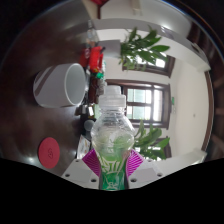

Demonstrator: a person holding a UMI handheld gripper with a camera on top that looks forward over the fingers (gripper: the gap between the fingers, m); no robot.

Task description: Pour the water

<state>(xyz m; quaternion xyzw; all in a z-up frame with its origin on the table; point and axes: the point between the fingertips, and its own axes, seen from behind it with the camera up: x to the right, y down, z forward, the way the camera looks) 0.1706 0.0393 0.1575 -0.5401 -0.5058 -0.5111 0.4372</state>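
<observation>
One clear plastic water bottle (112,138) sits low centre of the frame, upright-ish, white cap on, green label near its base. Both pink pads (97,160) press its lower body from either side, so the gripper (113,168) is clenched on the bottle.

One white cup (62,84) at upper left of the frame, lying tipped with its mouth facing right and up in this view; I read that as camera tilt, can't say for certain. The cup's inside looks empty, no water visible.

Progress, my read: the grasp is done and the bottle appears off the dark table (40,45). Pour not started, since bottle and cup are well apart and the cap looks on. Left: get the cap off if it's really sealed, bring the mouth over the cup, tilt, pour. Water level in the bottle is hard to read.

Counts:
- 1 bottle
- 1 cup
- 1 red round coaster-like disc (50,151) at lower left
- 1 red-and-green item (96,58) at upper centre, beyond the cup, can't identify
- 2 green potted plants: one upper right (143,48), one right of the bottle (150,140)
- 1 window with a dark frame (135,98) behind the bottle
</observation>
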